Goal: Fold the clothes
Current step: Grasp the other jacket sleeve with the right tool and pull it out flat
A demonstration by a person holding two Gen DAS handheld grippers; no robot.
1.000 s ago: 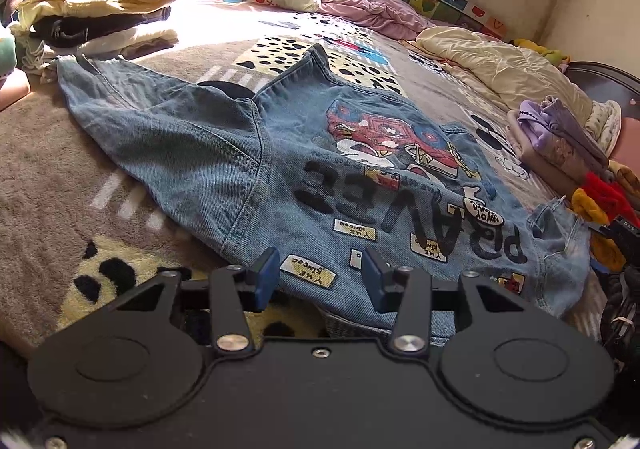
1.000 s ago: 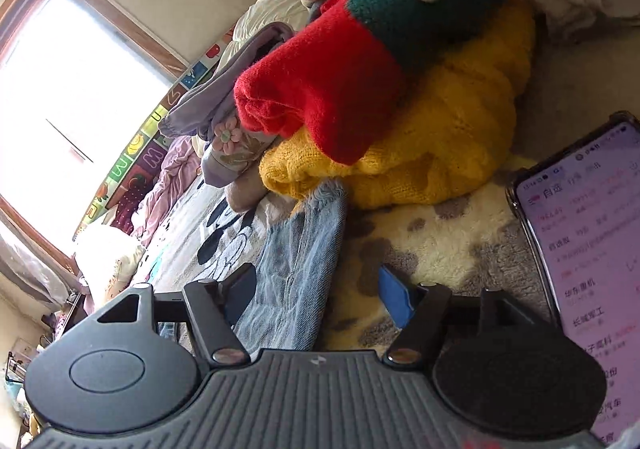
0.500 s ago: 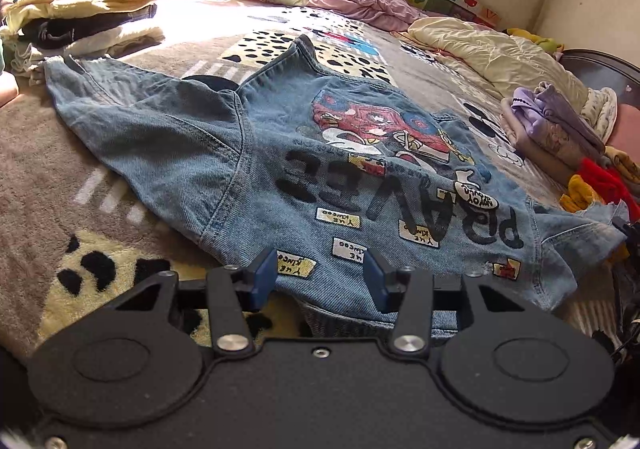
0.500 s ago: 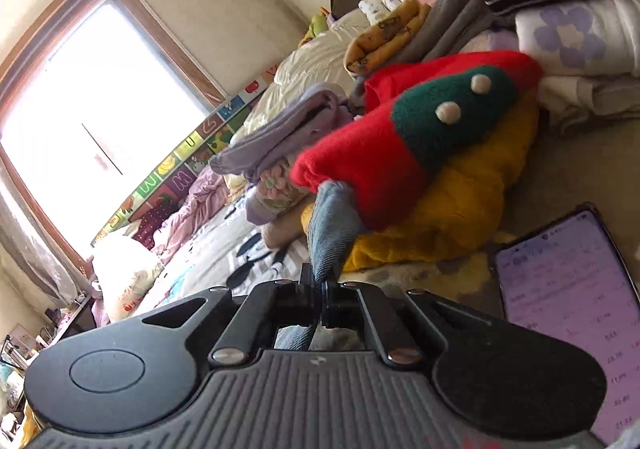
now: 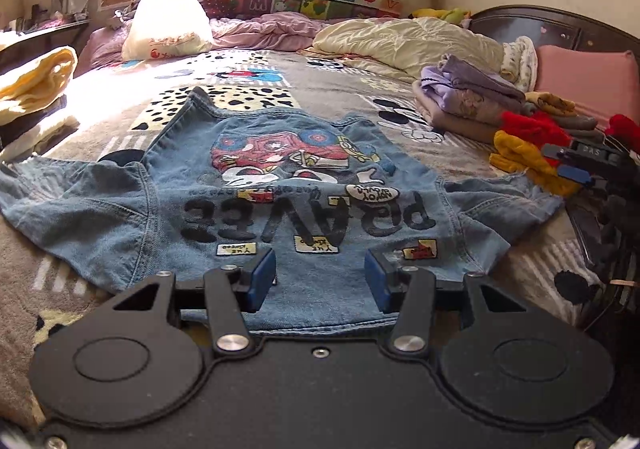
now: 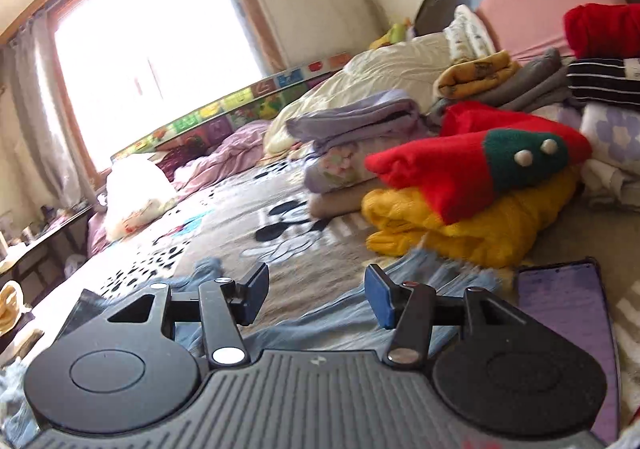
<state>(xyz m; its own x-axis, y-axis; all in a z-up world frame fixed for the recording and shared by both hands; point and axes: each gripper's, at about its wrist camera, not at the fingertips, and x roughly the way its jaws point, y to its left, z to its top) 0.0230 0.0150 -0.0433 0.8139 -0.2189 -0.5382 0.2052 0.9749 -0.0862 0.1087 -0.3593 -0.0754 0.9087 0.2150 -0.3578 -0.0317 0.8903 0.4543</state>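
A blue denim jacket [image 5: 304, 209] lies flat on the bed, back side up, showing a cartoon print and big dark letters. My left gripper [image 5: 320, 281] hovers open just above the middle of its near hem, nothing between the blue pads. The jacket's right sleeve [image 5: 500, 201] stretches out toward my right gripper [image 5: 568, 163], seen at the right edge. In the right wrist view my right gripper [image 6: 316, 297] stands open above that denim sleeve [image 6: 352, 317], which rests loose on the blanket.
Folded red and yellow sweaters [image 6: 480, 193] are stacked just past the sleeve end, with purple folded clothes [image 5: 468, 101] behind. A phone [image 6: 560, 313] lies right of the right gripper. Another folded stack [image 5: 32, 89] sits at the far left. Cream quilt [image 5: 400, 45] at the back.
My right gripper, shut on the sleeve half a second ago, has opened and the sleeve now lies spread on the bed. My left gripper shifted to the middle of the hem.
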